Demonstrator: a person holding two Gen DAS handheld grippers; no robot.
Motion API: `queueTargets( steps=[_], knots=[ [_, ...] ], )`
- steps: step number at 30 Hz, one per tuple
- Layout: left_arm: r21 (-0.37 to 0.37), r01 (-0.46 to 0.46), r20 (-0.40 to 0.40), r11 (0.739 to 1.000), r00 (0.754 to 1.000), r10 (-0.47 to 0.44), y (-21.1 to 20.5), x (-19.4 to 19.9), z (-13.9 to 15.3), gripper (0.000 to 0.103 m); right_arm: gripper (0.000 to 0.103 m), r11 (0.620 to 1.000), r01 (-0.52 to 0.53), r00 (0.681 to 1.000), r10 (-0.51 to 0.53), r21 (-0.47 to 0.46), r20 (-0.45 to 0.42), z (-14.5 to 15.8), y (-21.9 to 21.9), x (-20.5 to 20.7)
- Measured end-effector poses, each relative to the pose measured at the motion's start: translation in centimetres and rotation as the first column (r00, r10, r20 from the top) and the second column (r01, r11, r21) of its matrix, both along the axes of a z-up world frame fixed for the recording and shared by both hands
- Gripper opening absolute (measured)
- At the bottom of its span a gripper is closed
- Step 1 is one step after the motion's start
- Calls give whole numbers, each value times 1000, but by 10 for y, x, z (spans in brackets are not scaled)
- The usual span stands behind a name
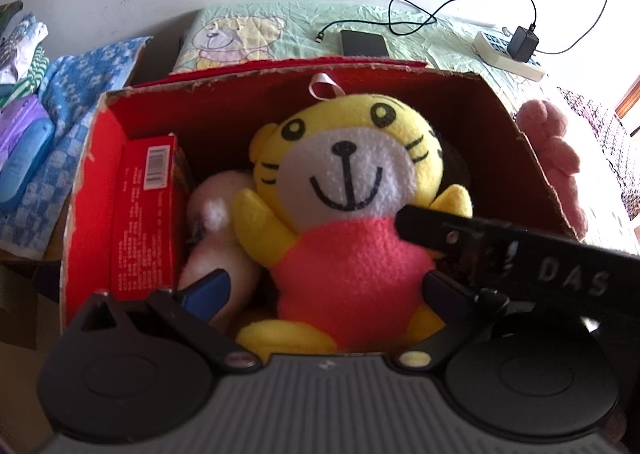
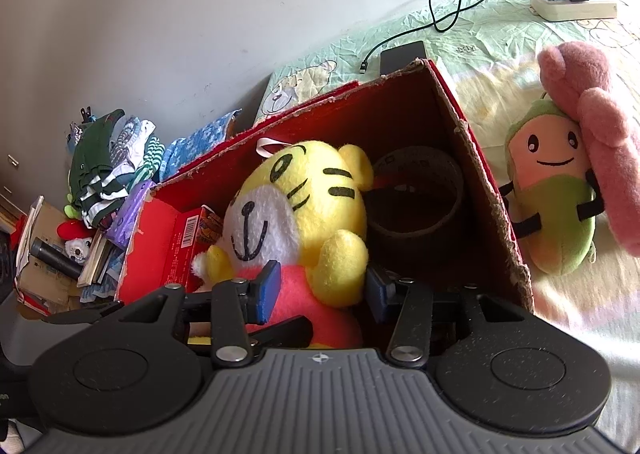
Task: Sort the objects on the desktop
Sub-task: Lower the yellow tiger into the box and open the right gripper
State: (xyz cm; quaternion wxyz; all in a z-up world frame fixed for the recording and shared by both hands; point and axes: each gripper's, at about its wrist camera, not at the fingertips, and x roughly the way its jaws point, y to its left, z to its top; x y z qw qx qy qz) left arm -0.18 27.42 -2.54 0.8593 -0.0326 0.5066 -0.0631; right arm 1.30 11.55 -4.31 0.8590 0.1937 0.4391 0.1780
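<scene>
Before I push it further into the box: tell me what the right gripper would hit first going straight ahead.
Most likely the tiger plush: its arm and pink belly already sit between the right gripper's half-open jaws. Depth is unclear, but nothing else stands in front of it.

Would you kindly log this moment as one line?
tiger plush: in red box | left gripper: open astride plush | right gripper: astride its arm | green plush: outside box

one red cardboard box [image 2: 480, 158]. inside the box: one yellow tiger plush [image 2: 304, 214], one red carton [image 1: 146, 214], one white plush [image 1: 224, 222], one roll of tape [image 2: 416, 194]. outside it: one green plush [image 2: 552, 190], one phone [image 1: 364, 42], one power strip [image 2: 572, 4].
</scene>
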Motion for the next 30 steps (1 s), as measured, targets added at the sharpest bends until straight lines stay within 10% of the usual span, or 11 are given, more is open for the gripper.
queueTargets(
  steps=[30],
  knots=[
    [32,-42,-29,999,999,43,3,-17,7,102,46,998,62,989,-58,-24,133,10,-4,-35]
  ],
)
